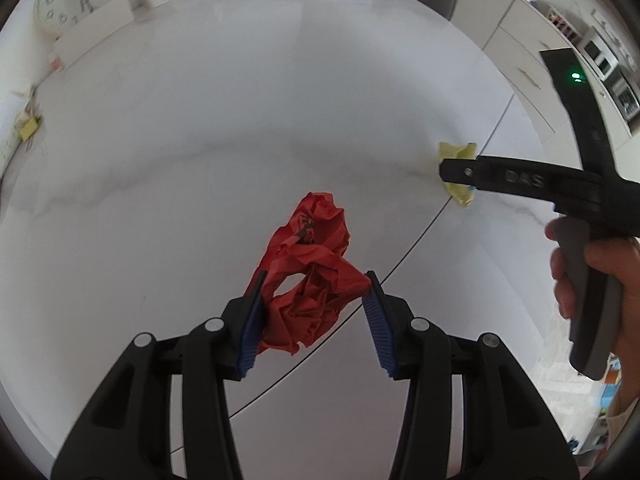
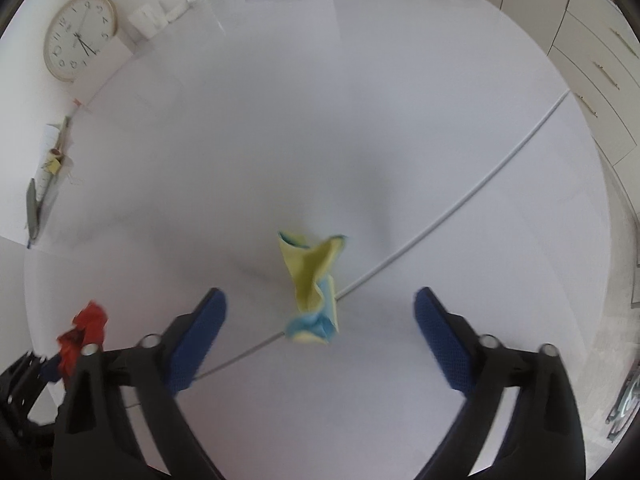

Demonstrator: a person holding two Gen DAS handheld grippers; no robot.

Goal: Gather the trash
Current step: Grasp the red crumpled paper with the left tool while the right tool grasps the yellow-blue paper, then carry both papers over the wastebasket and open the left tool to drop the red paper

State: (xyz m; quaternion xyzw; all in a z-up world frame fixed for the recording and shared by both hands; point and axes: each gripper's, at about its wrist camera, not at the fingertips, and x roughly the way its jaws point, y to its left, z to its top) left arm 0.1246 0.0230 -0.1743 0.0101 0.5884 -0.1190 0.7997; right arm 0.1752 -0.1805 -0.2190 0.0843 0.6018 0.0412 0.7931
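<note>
Gathering: left hand-held gripper [image 1: 314,304] is clamped on the red paper wad [image 1: 312,276], lifted off the white bench [image 1: 200,140].
Right hand-held gripper [image 2: 320,336]: jaws apart, astride the yellow-blue paper wad [image 2: 314,284] lying on the bench seam.
Next: probably lower and close.
Hidden: no bin in view.

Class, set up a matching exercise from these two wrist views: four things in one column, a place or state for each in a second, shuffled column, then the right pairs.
1. red paper
2. yellow and blue paper
3. clock
4. right gripper

A. open above a crumpled piece
B. leaning by the table's far edge
C. clamped in the left gripper
D. lying loose on the table

Pairs: 1-C, 2-D, 3-B, 4-A
</note>
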